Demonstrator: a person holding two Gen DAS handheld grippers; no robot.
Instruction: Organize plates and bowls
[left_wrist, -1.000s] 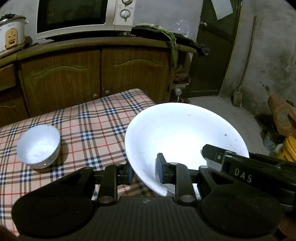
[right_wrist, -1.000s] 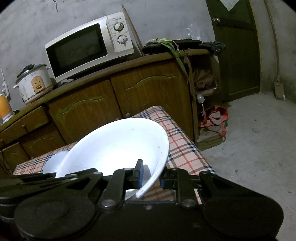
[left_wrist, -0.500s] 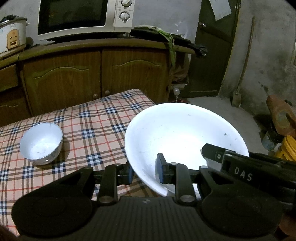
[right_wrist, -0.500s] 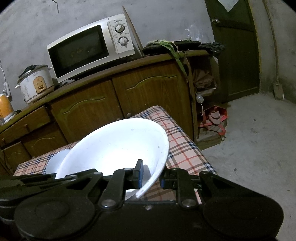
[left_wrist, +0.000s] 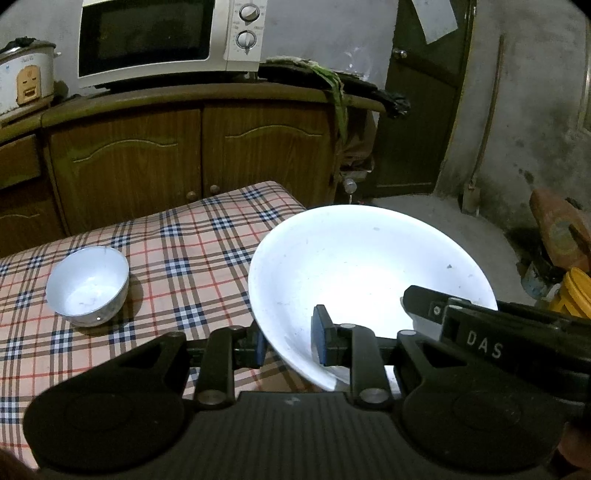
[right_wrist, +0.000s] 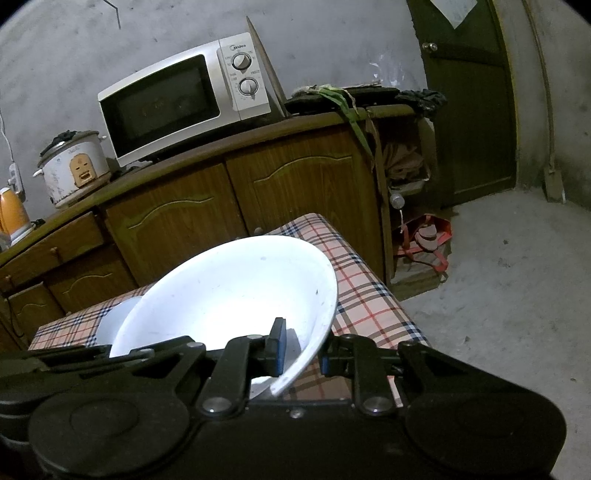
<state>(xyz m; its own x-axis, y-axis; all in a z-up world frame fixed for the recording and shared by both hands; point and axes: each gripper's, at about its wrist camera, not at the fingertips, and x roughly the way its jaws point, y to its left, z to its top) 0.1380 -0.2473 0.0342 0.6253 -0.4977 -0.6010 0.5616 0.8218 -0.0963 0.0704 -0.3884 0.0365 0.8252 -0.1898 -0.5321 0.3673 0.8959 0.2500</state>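
Together, both tools clamp the smooth, round white bowl (left_wrist: 354, 266).

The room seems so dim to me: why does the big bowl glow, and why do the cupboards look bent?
Left wrist view: glare whitens the big bowl; the small bowl casts a shadow. Right wrist view: the fisheye lens bows the cupboards; corners go black.

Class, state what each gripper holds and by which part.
Both the left gripper and right gripper clamp the large white bowl by opposite edges of its rim.
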